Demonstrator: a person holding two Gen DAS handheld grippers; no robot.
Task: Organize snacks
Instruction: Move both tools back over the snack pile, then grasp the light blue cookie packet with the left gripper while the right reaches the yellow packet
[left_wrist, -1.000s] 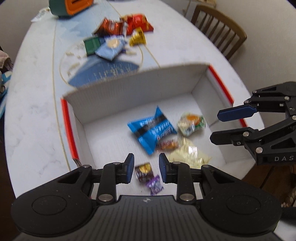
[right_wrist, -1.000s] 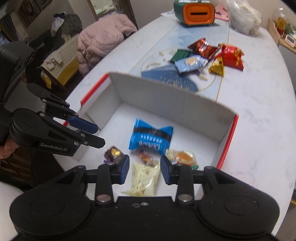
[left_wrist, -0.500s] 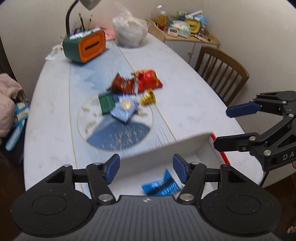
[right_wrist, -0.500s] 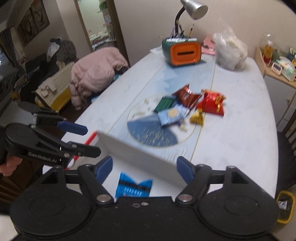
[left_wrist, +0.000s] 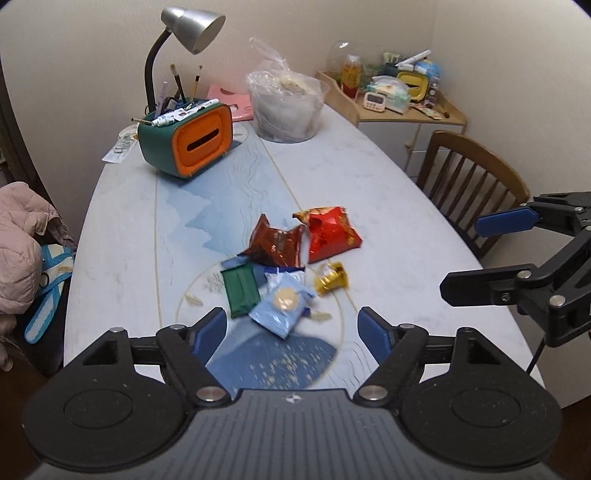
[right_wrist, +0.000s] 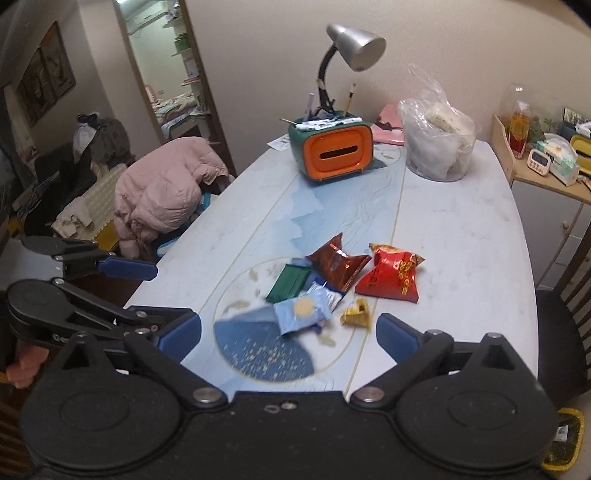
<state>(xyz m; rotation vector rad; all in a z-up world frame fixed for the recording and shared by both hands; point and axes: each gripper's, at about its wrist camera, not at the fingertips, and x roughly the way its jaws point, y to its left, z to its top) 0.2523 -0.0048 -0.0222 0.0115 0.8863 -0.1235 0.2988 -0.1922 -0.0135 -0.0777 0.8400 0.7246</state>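
A pale marbled counter (left_wrist: 122, 236) with a blue printed band and a circle motif runs away toward a cream wall. At far left a pink padded jacket (right_wrist: 166, 192) is heaped over a seat; next along the far end stand a green and orange holder (left_wrist: 186, 142) stuffed with pens, a grey desk lamp (left_wrist: 192, 26) arching over it, and a clear plastic bag (left_wrist: 286, 107). At the right are a corner shelf (left_wrist: 402, 107) crowded with small items and a wooden chair (left_wrist: 471, 170). The snacks lie in a loose cluster mid-counter: a green packet (left_wrist: 240, 290), a brown packet (left_wrist: 275, 243) overlapping it, a light blue packet (left_wrist: 282, 306), a small gold-wrapped sweet (left_wrist: 332, 282) and a red packet (left_wrist: 330, 234). The left hand-held gripper (left_wrist: 291, 330) hangs just near of the cluster, its jaws having just been opening, nothing between them but the blue packet's near edge seen below. The right hand-held gripper (right_wrist: 290, 338) likewise has just spread wide and empty, with the blue packet and gold sweet just beyond its tips. The near snacks are motion-blurred, their print unreadable, and a fingertip (right_wrist: 22, 369) shows at the left edge behind the other tool.
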